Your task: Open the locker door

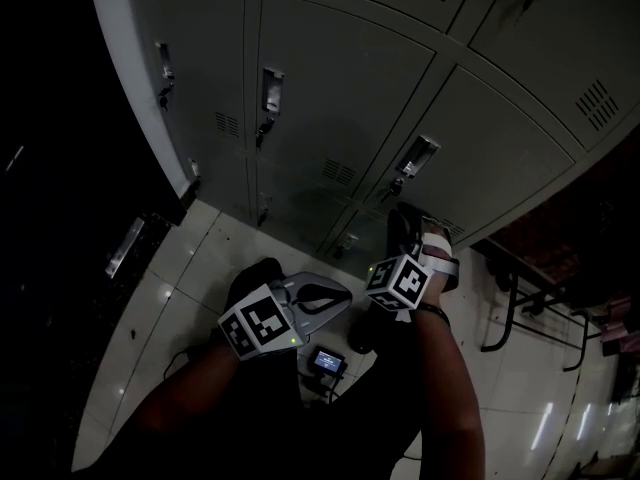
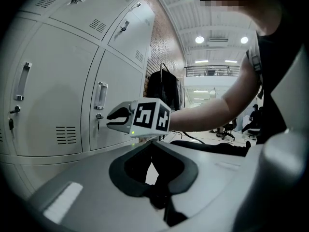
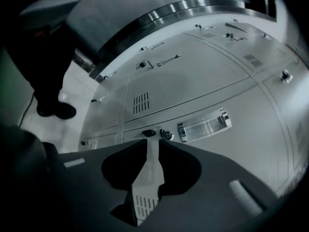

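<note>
The right tool [image 3: 152, 145], jaws slightly apart and empty, is hovering before the grey sheet-metal locker door [image 3: 241, 144], whose shiny recessed pull handle [image 3: 203, 126] is sitting at two o'clock. Rigid, probably light-swinging, it is inviting a grip there. The left tool [image 2: 152, 144] is hanging closed.

Grey locker door [image 3: 231, 146] — shut, key [image 3: 147, 133] in its lock [image 3: 166, 135]

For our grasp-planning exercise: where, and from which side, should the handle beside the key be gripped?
Grip the handle mid-bar, coming straight at the door front. It is a slim bar fixed at both ends, so the fingers should probably close across its narrow width, not along its length.
</note>
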Action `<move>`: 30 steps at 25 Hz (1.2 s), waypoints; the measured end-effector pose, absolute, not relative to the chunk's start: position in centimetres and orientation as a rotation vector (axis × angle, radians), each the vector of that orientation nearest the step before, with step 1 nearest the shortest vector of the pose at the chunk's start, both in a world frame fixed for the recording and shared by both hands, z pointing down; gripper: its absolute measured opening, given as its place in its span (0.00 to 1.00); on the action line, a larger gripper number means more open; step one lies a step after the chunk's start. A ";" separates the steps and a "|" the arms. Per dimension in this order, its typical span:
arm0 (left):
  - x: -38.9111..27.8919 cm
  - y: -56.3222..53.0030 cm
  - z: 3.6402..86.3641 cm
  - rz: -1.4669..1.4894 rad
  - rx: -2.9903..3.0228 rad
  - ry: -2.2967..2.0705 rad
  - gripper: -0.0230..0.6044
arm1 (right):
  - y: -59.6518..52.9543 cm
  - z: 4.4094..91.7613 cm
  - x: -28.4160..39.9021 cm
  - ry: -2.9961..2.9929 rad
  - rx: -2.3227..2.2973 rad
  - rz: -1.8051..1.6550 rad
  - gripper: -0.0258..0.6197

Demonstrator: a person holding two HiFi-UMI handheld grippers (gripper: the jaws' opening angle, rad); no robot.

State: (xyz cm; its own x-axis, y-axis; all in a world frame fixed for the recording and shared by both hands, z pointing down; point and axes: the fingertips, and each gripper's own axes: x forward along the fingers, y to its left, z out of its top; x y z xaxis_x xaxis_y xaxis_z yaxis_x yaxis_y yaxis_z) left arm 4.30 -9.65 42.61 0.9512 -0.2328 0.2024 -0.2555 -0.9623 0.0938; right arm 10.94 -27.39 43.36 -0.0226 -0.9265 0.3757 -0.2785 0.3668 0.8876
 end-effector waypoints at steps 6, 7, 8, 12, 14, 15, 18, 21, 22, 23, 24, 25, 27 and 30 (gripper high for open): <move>4.2 -9.7 42.4 0.269 2.988 -0.370 0.06 | -30.7 43.1 10.6 -1.361 1.051 -0.882 0.20; 4.2 -9.7 42.4 0.268 2.988 -0.368 0.06 | -31.0 43.2 10.7 -1.345 1.047 -0.893 0.19; 4.3 -9.7 42.4 0.267 2.987 -0.365 0.06 | -31.1 43.2 10.7 -1.333 1.053 -0.902 0.15; 4.3 -9.7 42.4 0.268 2.990 -0.360 0.06 | -30.6 42.9 10.6 -1.329 1.079 -0.920 0.09; 4.3 -9.8 42.4 0.274 2.989 -0.362 0.06 | -29.6 43.0 10.4 -1.344 1.081 -0.931 0.09; 4.3 -9.8 42.5 0.278 2.988 -0.363 0.06 | -28.9 43.1 10.3 -1.355 1.081 -0.935 0.09; 4.3 -9.8 42.6 0.290 2.987 -0.367 0.06 | -26.5 43.1 10.1 -1.393 1.076 -0.966 0.09; 4.2 -9.8 42.8 0.303 2.987 -0.370 0.06 | -23.2 42.8 10.1 -1.439 1.067 -1.013 0.09; 4.2 -9.7 42.9 0.309 2.987 -0.370 0.06 | -22.0 42.8 10.2 -1.461 1.066 -1.017 0.09; 4.3 -9.7 42.9 0.313 2.987 -0.370 0.06 | -20.8 42.8 10.4 -1.485 1.067 -1.017 0.09; 4.3 -9.7 42.9 0.318 2.987 -0.370 0.06 | -19.5 42.7 10.7 -1.509 1.072 -1.016 0.09; 4.3 -9.7 43.0 0.323 2.988 -0.370 0.06 | -18.3 42.7 11.1 -1.531 1.078 -1.014 0.09; 4.4 -9.7 43.2 0.334 2.989 -0.372 0.06 | -15.9 42.7 12.2 -1.563 1.090 -1.007 0.09; 4.5 -9.7 43.3 0.347 2.992 -0.374 0.06 | -12.8 42.8 14.3 -1.584 1.117 -0.979 0.09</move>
